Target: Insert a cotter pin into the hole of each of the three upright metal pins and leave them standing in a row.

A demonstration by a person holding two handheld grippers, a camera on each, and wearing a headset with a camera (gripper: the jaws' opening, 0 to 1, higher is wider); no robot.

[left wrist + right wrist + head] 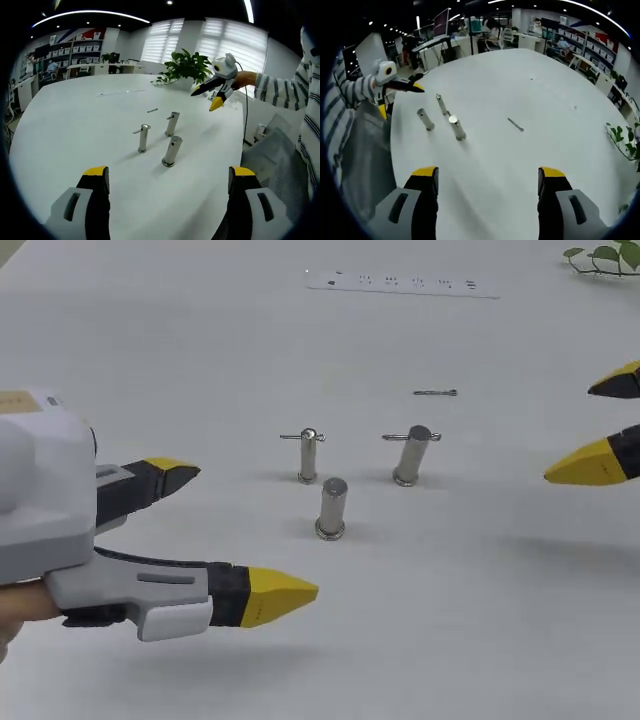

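Observation:
Three upright metal pins stand mid-table. The back left pin (pixel 308 456) and the back right pin (pixel 411 456) each carry a cotter pin through the top. In front of them the third pin (pixel 331 508) has a bare head. A loose cotter pin (pixel 436 393) lies flat behind them. My left gripper (pixel 240 532) is open at the lower left, short of the pins. My right gripper (pixel 580 430) is open at the right edge. The left gripper view shows the bare pin (pixel 172 151) nearest and the loose cotter pin (pixel 152 110) beyond. In the right gripper view that cotter pin (pixel 515 124) lies ahead.
A white power strip (pixel 400 283) lies at the table's far edge and a green plant (pixel 605 258) sits at the far right corner. The white table (pixel 480 620) is bare around the pins. Office desks and shelves stand beyond the table.

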